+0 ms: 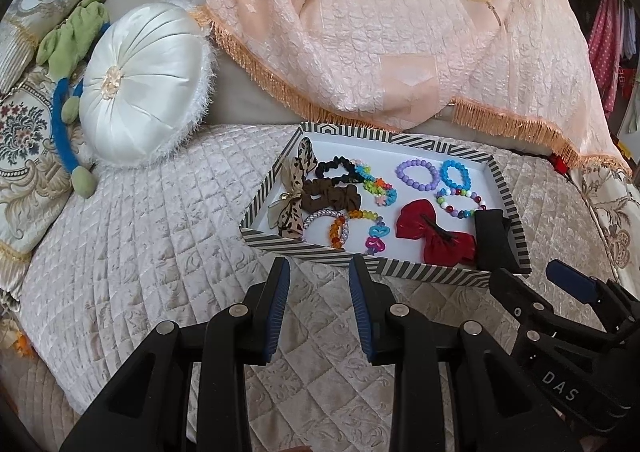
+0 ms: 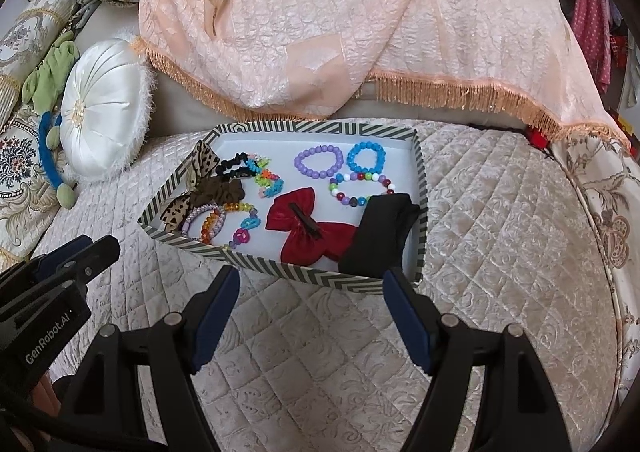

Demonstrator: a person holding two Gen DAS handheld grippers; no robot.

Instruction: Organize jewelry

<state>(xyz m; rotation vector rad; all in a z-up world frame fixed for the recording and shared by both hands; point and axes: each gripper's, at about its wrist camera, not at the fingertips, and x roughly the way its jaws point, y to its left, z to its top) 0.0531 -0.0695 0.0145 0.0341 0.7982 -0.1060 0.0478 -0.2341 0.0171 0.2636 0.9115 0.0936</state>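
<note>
A striped tray (image 1: 320, 250) (image 2: 280, 272) sits on the quilted cushion. It holds a red bow (image 1: 434, 236) (image 2: 308, 230), a black cloth piece (image 1: 494, 238) (image 2: 380, 236), purple (image 1: 418, 174) (image 2: 319, 161), blue (image 1: 455, 173) (image 2: 366, 154) and multicolour (image 1: 460, 202) (image 2: 360, 188) bead bracelets, brown and black scrunchies (image 1: 332, 192) (image 2: 218, 190), a leopard ribbon bow (image 1: 294, 188) (image 2: 192, 188) and bright chain bracelets (image 1: 376, 188). My left gripper (image 1: 319, 266) is open and empty just before the tray's near edge. My right gripper (image 2: 311, 276) is open wide and empty at the near edge, also showing in the left wrist view (image 1: 532, 272).
A round white satin pillow (image 1: 146, 82) (image 2: 102, 108) and a green and blue plush toy (image 1: 68, 92) lie to the left. A peach fringed throw (image 1: 400, 32) (image 2: 340, 20) hangs over the sofa back behind the tray. Patterned cushions (image 1: 24, 140) lie far left.
</note>
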